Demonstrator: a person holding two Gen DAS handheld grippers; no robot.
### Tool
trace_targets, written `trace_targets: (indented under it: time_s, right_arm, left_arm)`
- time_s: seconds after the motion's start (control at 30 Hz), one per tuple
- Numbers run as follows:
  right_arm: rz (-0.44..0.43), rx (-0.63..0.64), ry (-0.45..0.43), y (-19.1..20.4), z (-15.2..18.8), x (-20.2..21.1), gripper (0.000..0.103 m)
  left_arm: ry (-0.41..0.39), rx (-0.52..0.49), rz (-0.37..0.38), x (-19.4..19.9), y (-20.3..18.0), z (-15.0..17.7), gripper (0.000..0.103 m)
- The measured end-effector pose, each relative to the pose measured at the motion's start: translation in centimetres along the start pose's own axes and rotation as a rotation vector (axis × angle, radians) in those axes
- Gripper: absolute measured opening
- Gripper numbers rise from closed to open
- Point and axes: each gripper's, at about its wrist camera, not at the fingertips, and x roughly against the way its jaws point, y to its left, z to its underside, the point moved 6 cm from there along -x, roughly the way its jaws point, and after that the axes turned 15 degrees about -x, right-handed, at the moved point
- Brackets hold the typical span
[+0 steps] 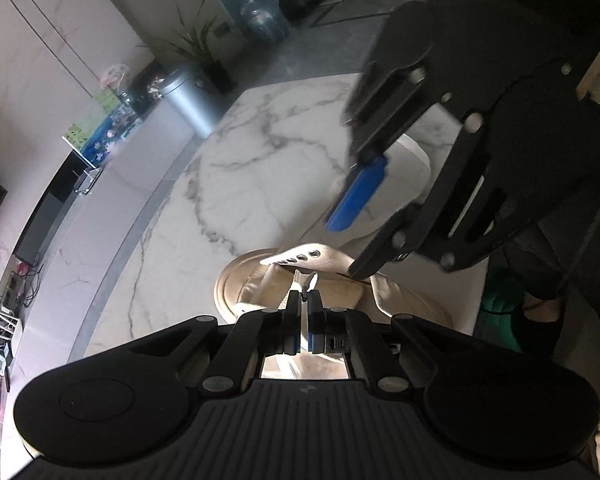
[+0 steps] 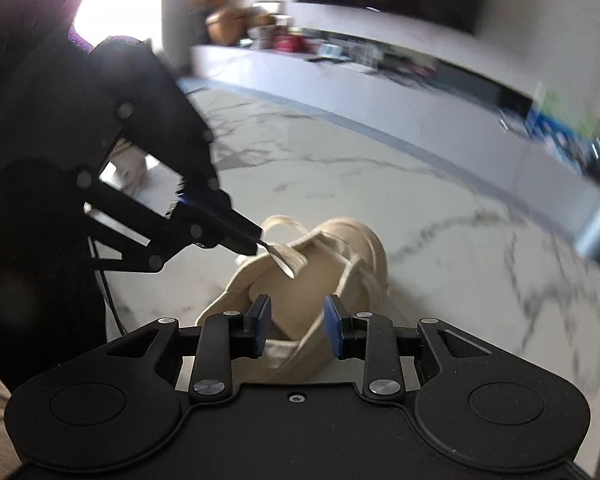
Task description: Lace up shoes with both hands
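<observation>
Resting on the marble surface, the beige shoe is being laced: the left gripper is pinching the limp flat lace near its stiff tip, the best hold, while the right gripper is hovering, jaws spread and empty.

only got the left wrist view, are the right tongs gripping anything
observer: No. In the right wrist view the right tongs stand open, blue pads either side of the shoe opening and apparently clear of it.
operator: how does the lace sit past my left tongs
observer: The left tongs pinch the lace near its end. A short flat tail droops over the shoe's opening, and a loop arches up behind the tips.
</observation>
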Motion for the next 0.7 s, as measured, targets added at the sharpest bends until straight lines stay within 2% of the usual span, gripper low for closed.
trace_targets:
  time_s: [0.13,0.27,0.37,0.57,0.63,0.67,0.7]
  right_arm:
    - [-0.023,0.153,-0.003,1.0,-0.3,-1.0,0.027]
    - [-0.032,0.239,0.002,1.5,-0.5,-1.7,0.008]
    - [-0.045,0.263,0.014,1.7,-0.6,-2.3,0.002]
    - [-0.072,0.163,0.047,1.2,-0.5,-2.4,0.000]
    - [-0.075,0.130,0.034,1.1,-0.5,-2.1,0.000]
    - [-0.077,0.121,0.031,1.1,-0.5,-2.0,0.000]
    - [-0.078,0.113,0.027,1.1,-0.5,-1.9,0.000]
  left_arm:
    - [-0.009,0.002,0.012,-0.2,0.1,0.3,0.002]
    - [-0.037,0.002,0.031,0.0,0.1,0.5,0.002]
    - [-0.046,0.018,0.033,0.0,0.3,0.8,0.003]
    - [-0.070,0.101,0.031,0.1,0.9,1.6,0.004]
    - [-0.101,0.157,0.049,0.3,1.2,1.7,0.004]
    - [-0.124,0.191,0.061,0.4,1.3,1.8,0.005]
    - [-0.142,0.221,0.071,0.6,1.5,1.8,0.010]
